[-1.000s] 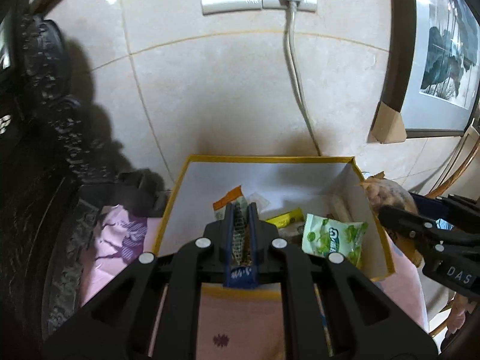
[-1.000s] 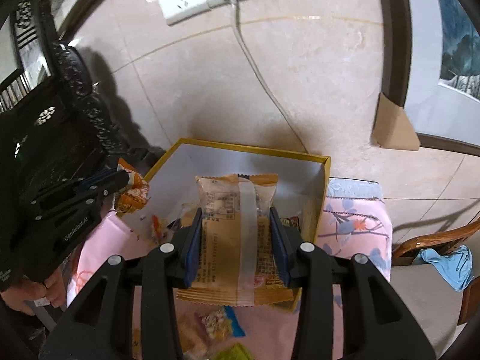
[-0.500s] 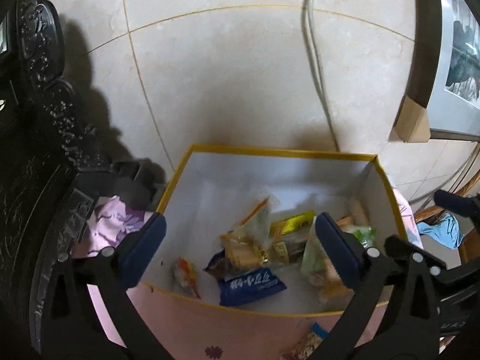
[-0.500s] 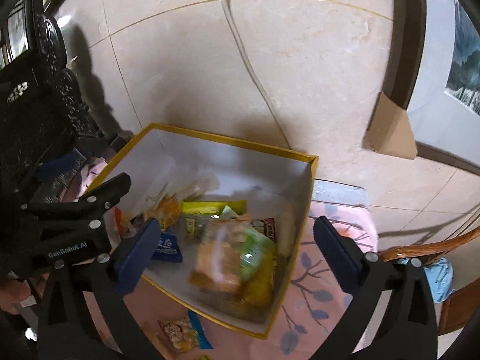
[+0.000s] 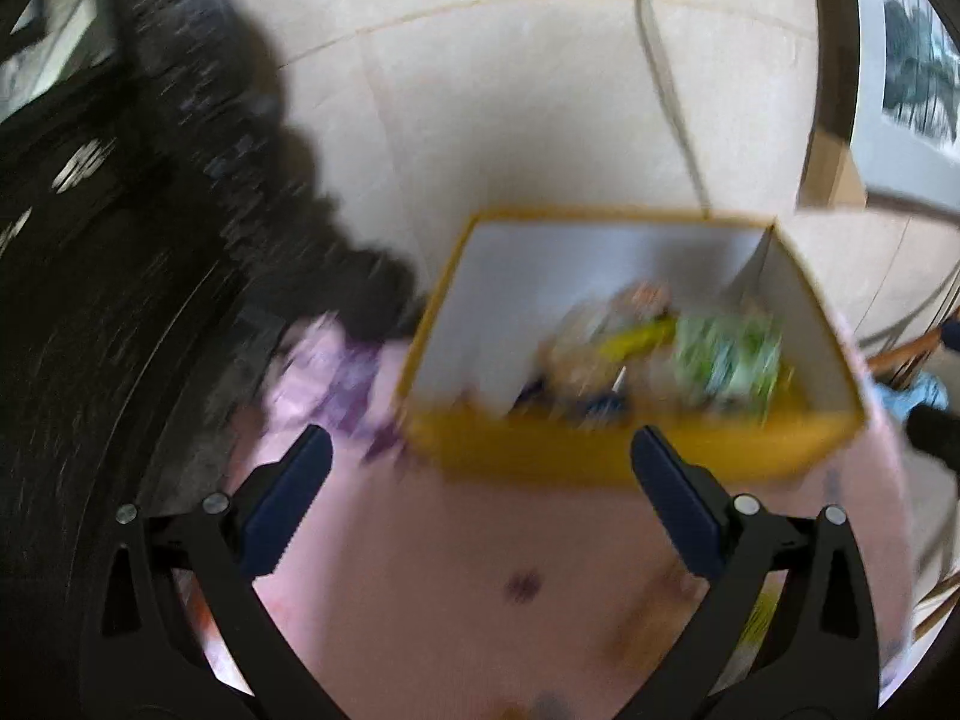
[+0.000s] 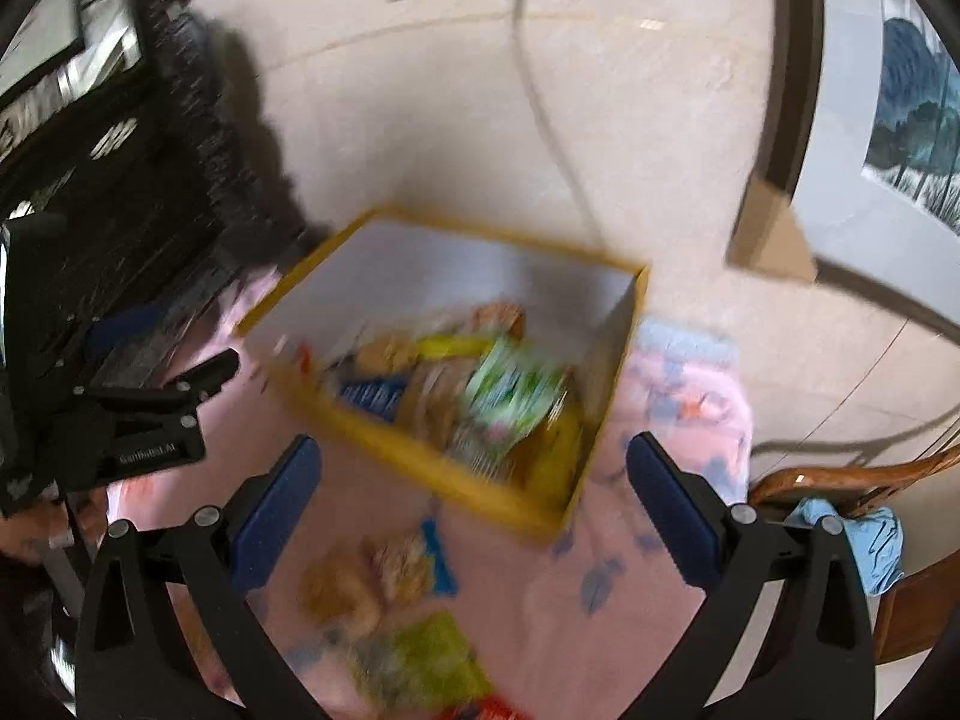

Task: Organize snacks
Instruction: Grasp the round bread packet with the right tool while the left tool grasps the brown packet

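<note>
A yellow-edged white box [image 5: 630, 456] stands on a pink cloth and holds several snack packets, among them a green one [image 5: 729, 360]. It also shows in the right wrist view [image 6: 420, 456], with the green packet [image 6: 516, 390] on top. My left gripper [image 5: 474, 504] is open and empty, in front of the box. My right gripper [image 6: 471, 507] is open and empty, above loose packets [image 6: 384, 576] and a green packet [image 6: 432, 660] on the cloth. The left gripper [image 6: 144, 408] shows at the left of the right wrist view. Both views are blurred.
A tiled wall with a socket and a hanging cable [image 5: 660, 72] stands behind the box. Dark carved furniture [image 5: 120, 240] is on the left. A framed picture [image 6: 912, 120] leans at the right. A wooden chair with blue cloth [image 6: 864, 534] is at the lower right.
Both grippers opened and dropped their packets into the box, then pulled back toward me. The box now sits farther from both cameras.
</note>
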Demonstrator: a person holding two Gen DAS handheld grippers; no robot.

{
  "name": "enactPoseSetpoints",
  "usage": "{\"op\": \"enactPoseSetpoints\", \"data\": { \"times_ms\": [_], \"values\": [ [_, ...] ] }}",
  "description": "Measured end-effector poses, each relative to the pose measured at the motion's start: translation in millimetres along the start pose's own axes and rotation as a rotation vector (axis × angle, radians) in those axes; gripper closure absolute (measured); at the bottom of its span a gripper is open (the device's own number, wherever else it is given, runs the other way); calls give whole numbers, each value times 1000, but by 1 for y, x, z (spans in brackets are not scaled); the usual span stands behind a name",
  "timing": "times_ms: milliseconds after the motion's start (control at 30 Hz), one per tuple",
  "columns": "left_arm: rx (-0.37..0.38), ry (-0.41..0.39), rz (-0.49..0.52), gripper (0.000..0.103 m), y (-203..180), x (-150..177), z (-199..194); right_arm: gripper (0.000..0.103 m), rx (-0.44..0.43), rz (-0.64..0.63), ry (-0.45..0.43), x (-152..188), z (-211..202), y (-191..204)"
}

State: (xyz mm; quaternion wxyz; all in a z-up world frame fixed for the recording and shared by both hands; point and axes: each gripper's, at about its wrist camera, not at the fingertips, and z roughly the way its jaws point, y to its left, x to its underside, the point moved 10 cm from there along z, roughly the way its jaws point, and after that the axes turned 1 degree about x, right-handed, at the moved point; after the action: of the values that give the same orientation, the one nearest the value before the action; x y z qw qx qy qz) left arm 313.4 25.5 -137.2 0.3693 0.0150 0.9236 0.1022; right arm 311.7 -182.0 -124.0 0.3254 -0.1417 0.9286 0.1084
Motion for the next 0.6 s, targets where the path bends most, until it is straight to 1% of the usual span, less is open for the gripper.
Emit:
{"op": "enactPoseSetpoints", "data": {
  "times_ms": [100,133,167,200,233,300,400,467,500,533,567,600],
  "values": [
    [-40,72,-45,2,26,60,-11,1,-43,-66,53,36,7,25],
    [-47,98,-64,2,32,77,-13,1,-57,-106,77,52,14,37],
    [-53,138,-95,2,38,102,-16,1,-65,-138,97,64,22,47],
    [-49,163,-117,2,40,118,-18,1,-74,-160,113,72,29,55],
    [-36,204,-147,2,41,141,-21,1,-84,-186,138,83,40,65],
    [-12,263,-180,2,38,178,-29,1,-88,-230,156,98,61,83],
    [-30,296,-193,2,37,209,-40,1,-125,-306,141,110,81,110],
    [-10,341,-197,2,33,228,-45,1,-117,-361,157,118,93,121],
    [-4,363,-201,2,30,238,-47,3,-107,-378,170,123,101,123],
    [2,368,-203,2,26,242,-47,10,-101,-383,183,127,106,123],
    [6,378,-209,2,23,247,-46,39,-101,-386,207,134,111,124],
    [9,389,-211,2,20,251,-45,42,-91,-386,238,140,118,122]
  ]
}}
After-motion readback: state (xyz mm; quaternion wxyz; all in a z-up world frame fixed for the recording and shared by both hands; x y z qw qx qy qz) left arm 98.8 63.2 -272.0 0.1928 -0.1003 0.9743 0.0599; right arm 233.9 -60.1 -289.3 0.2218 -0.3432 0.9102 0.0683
